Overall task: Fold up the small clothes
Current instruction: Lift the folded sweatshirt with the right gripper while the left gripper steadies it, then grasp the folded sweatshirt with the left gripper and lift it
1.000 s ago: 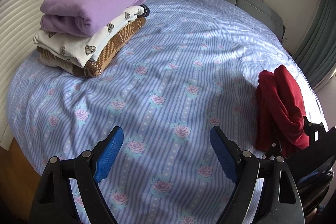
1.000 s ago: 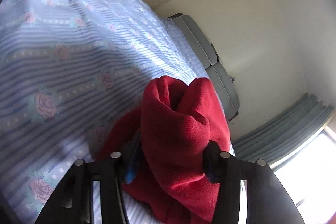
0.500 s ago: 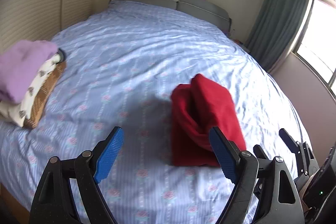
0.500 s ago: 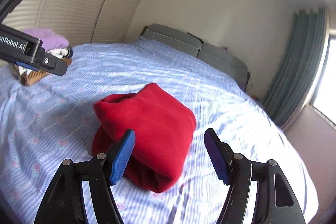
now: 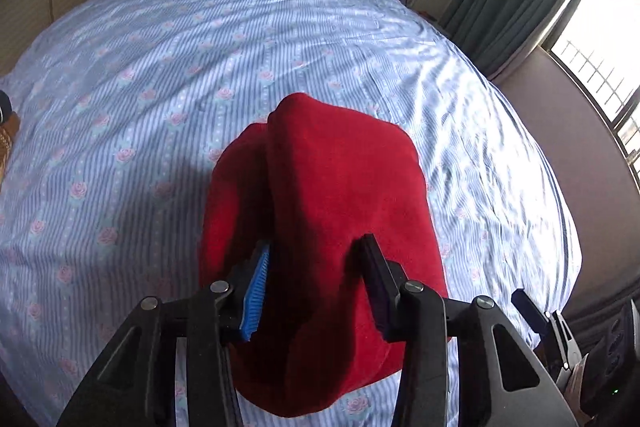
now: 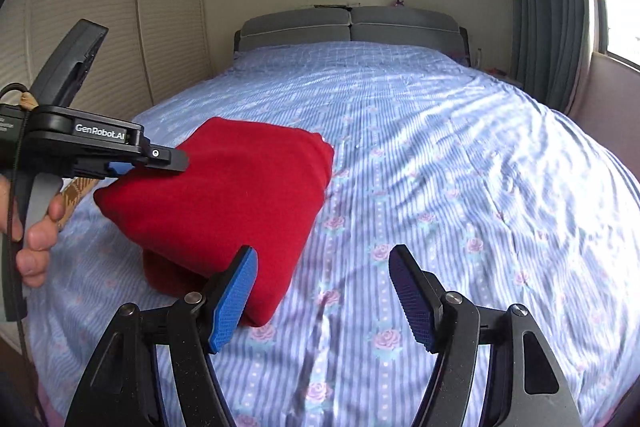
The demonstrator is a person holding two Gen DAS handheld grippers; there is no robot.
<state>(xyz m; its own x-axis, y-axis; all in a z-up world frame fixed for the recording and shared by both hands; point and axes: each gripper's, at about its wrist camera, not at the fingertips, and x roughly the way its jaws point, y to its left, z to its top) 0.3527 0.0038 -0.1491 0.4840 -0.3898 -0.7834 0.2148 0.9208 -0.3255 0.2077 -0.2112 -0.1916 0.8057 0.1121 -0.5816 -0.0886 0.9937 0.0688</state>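
A folded red garment (image 5: 320,211) lies on the blue flowered bed sheet (image 5: 160,67). My left gripper (image 5: 316,279) is shut on the near edge of the garment, its jaws pressing a thick fold between them. In the right wrist view the same garment (image 6: 224,195) sits at left with the left gripper (image 6: 160,157) clamped on its far side. My right gripper (image 6: 324,291) is open and empty, just right of the garment's near corner and above the sheet.
A grey headboard (image 6: 348,25) stands at the far end of the bed. Green curtains (image 6: 548,7) and a window are to the right. A brown patterned folded piece (image 5: 6,143) shows at the left edge. A slatted wardrobe (image 6: 100,27) is on the left.
My left gripper has moved onto the red garment and shut on its near edge. My right gripper, open half a second ago, has drawn back to the right of the garment.
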